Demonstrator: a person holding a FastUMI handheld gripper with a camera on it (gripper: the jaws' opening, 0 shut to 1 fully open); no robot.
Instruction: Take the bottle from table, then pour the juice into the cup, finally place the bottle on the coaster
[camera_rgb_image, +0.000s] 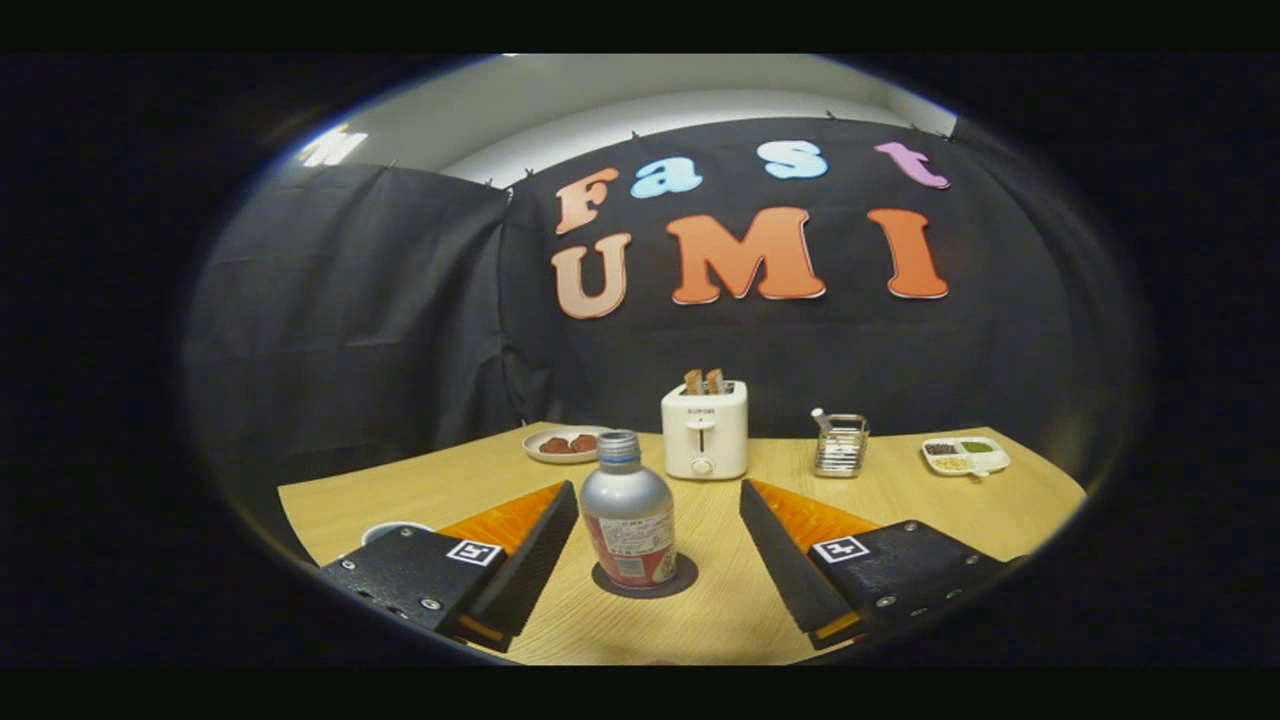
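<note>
While the gripper (660, 540) is hovering low over the worktop (900, 500) with fingers spread wide, touching nothing, the bottle (627, 510) is standing upright on the dark coaster (680, 583) between them, silver with a red label, the toaster (705, 430) sitting beyond at 12 o'clock.

Toaster (704, 432), plate (562, 443), wire holder (840, 446), divided dish (965, 456) along table (950, 510).

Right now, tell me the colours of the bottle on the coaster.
Silver body, red lower label, seen in the gripper view: the bottle stands on the coaster, between the open gripper.
</note>
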